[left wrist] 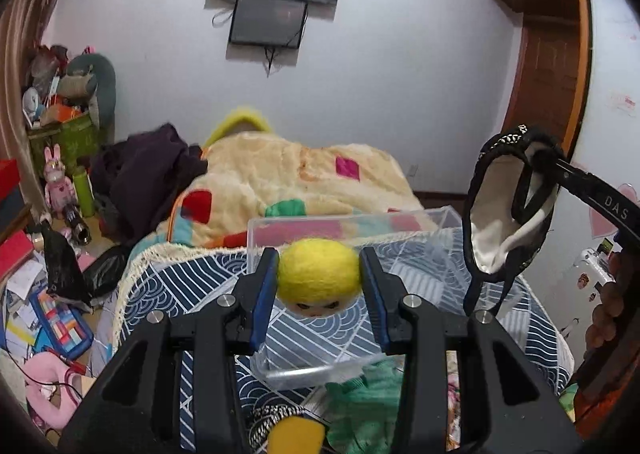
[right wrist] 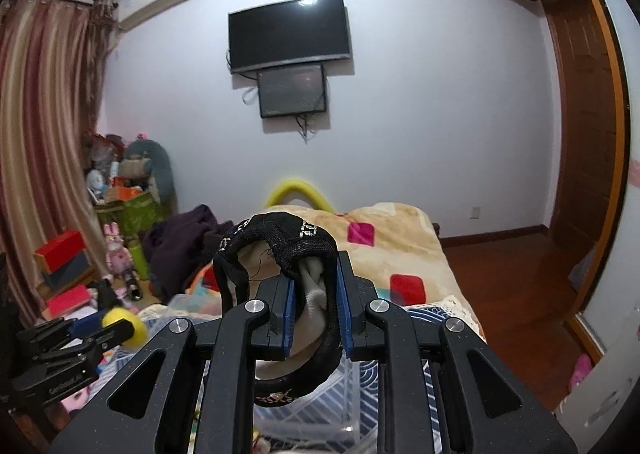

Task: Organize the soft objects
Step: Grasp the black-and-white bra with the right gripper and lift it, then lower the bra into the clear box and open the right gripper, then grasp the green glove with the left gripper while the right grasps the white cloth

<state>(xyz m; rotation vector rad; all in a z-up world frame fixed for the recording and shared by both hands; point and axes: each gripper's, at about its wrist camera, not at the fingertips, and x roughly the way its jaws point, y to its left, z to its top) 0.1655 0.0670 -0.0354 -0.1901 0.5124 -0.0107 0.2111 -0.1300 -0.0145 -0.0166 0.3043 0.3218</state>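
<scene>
My left gripper [left wrist: 319, 278] is shut on a yellow felt ball toy [left wrist: 318, 274] with a small face, held above a clear plastic box [left wrist: 416, 220] on the bed. The toy also shows at the left of the right wrist view [right wrist: 125, 328]. My right gripper [right wrist: 316, 306] is shut on a black-and-white cloth item with a black band [right wrist: 298, 242], held up in the air. The same cloth item [left wrist: 508, 214] hangs at the right of the left wrist view, beside the box. A green cloth [left wrist: 360, 402] and a patterned dark cloth [left wrist: 272, 414] lie under the left gripper.
The bed has a blue patterned sheet [left wrist: 160, 286] and a cream blanket with coloured patches [left wrist: 288, 170]. A dark purple garment [left wrist: 148, 174] lies on its left side. Toys, boxes and papers [left wrist: 52, 254] cover the floor at left. A TV [right wrist: 288, 34] hangs on the far wall.
</scene>
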